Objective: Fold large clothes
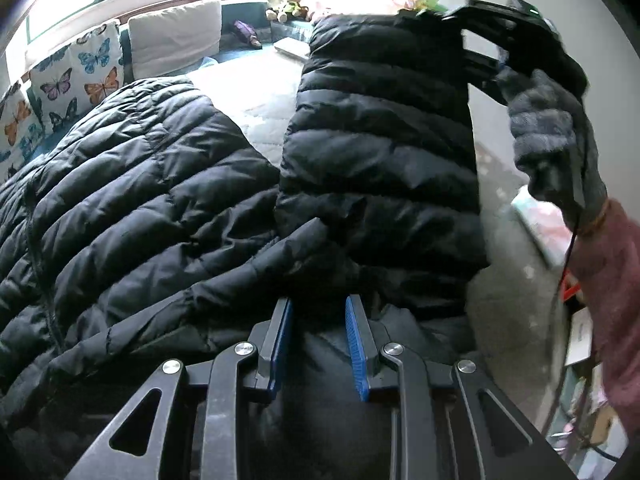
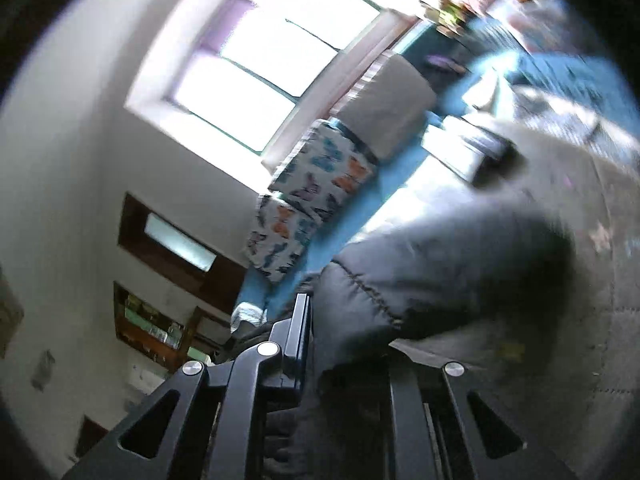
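Observation:
A black quilted puffer jacket (image 1: 132, 200) lies spread on a pale bed cover (image 1: 264, 96). My left gripper (image 1: 318, 312) is shut on the jacket near the shoulder, with dark fabric between its blue pads (image 1: 282, 344). My right gripper (image 1: 472, 28), held by a hand in a grey glove (image 1: 548, 132), is shut on the end of the jacket's sleeve (image 1: 380, 148) and holds it lifted upright above the bed. In the right wrist view the sleeve (image 2: 432, 276) fills the space between the fingers (image 2: 300, 332); the right finger is hidden by fabric.
Butterfly-print cushions (image 1: 72, 80) and a beige cushion (image 1: 176, 36) line the window side of the bed. Soft toys (image 1: 288, 4) sit at the far end. A flat white item (image 1: 292, 48) lies on the bed beyond the sleeve. Shelves (image 2: 160, 320) stand on the wall.

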Tool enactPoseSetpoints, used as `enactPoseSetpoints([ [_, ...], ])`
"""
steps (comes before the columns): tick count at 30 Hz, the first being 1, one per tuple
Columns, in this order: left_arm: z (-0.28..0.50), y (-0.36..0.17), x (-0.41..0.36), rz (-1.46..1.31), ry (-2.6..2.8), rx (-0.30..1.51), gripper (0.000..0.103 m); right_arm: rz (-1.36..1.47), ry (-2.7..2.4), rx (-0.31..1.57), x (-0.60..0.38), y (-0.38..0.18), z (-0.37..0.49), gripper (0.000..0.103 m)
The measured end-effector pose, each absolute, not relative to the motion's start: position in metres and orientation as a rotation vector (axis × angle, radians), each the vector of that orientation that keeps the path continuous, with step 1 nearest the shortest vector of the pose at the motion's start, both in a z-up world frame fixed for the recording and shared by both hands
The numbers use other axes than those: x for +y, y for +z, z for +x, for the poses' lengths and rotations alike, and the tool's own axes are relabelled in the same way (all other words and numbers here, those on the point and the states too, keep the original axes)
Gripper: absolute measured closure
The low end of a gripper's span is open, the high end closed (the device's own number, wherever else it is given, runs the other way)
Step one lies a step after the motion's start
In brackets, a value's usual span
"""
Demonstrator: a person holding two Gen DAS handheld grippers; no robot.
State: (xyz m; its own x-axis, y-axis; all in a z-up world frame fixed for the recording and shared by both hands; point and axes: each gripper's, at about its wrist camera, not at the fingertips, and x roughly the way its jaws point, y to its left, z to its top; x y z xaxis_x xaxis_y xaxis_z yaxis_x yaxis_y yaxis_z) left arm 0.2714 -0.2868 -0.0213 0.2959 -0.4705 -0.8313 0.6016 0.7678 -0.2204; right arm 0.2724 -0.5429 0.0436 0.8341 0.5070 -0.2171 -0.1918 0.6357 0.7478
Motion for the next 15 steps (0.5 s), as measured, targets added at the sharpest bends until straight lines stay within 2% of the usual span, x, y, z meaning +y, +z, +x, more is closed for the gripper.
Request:
enactPoseSetpoints([
  [8,0.229,0.047,-0.177,0.041,-0.572,0.893,0.074,0.508,0.538,0.364,-0.446,0.12,0.214,0.087],
  [12,0.197,0.06,-0.098,-0.023,-0.419,0.845,0.074,0.283,0.607,0.373,-0.373,0.133,0.188,0.087],
  [15,0.171,0.054,-0.044,-0.101,-0.341,0.843,0.074,0.006,0.634,0.405,-0.293,0.118,0.166,0.087],
])
